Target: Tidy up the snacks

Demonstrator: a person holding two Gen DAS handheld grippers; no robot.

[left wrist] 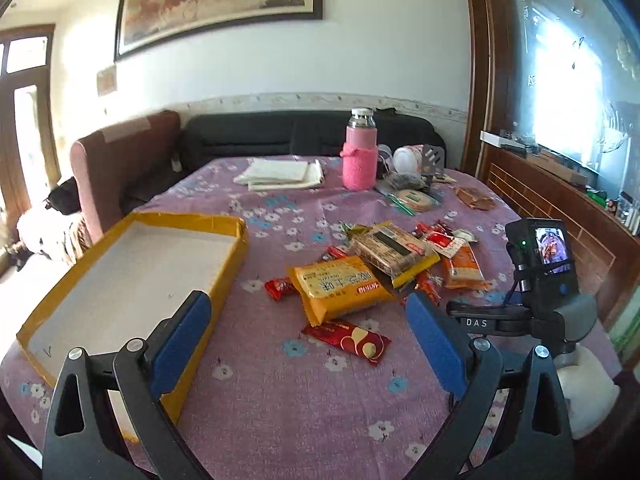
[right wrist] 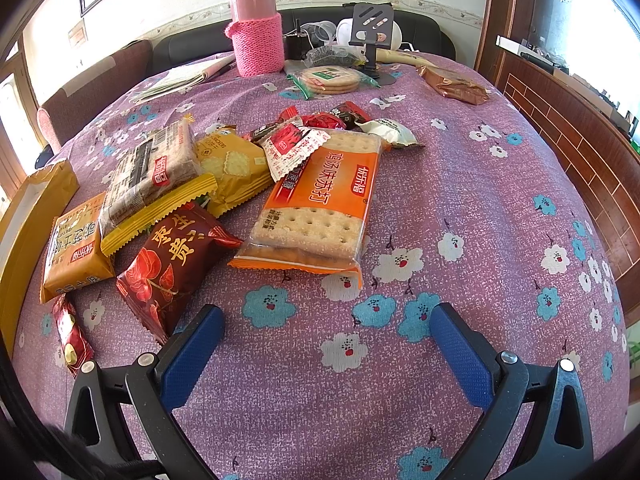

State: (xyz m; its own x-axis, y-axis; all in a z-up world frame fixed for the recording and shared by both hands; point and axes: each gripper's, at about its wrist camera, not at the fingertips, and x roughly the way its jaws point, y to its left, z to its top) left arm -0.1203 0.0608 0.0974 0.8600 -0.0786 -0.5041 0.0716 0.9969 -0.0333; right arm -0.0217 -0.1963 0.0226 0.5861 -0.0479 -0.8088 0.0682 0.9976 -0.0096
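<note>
Right wrist view: the right tool (right wrist: pixel 326 334) hangs spread and empty over bare cloth, with the orange cracker pack (right wrist: pixel 320 204) just beyond it at the near edge of the snack pile. Left wrist view: the left tool (left wrist: pixel 308 326) is likewise spread and empty, between the yellow-rimmed box (left wrist: pixel 218 276) at left and the pile at centre, the small red packet (left wrist: pixel 347 339) lying near its tips. Judgement: no snack is boxed yet. The orange pack lies flat and partly under a red-and-white sachet (right wrist: pixel 290 148), so a grip across its near short end should lift it cleanest. Open desk (right wrist: pixel 460 184) lies right and near; a pink bottle (right wrist: pixel 256 32) and clutter crowd the far edge.
</note>
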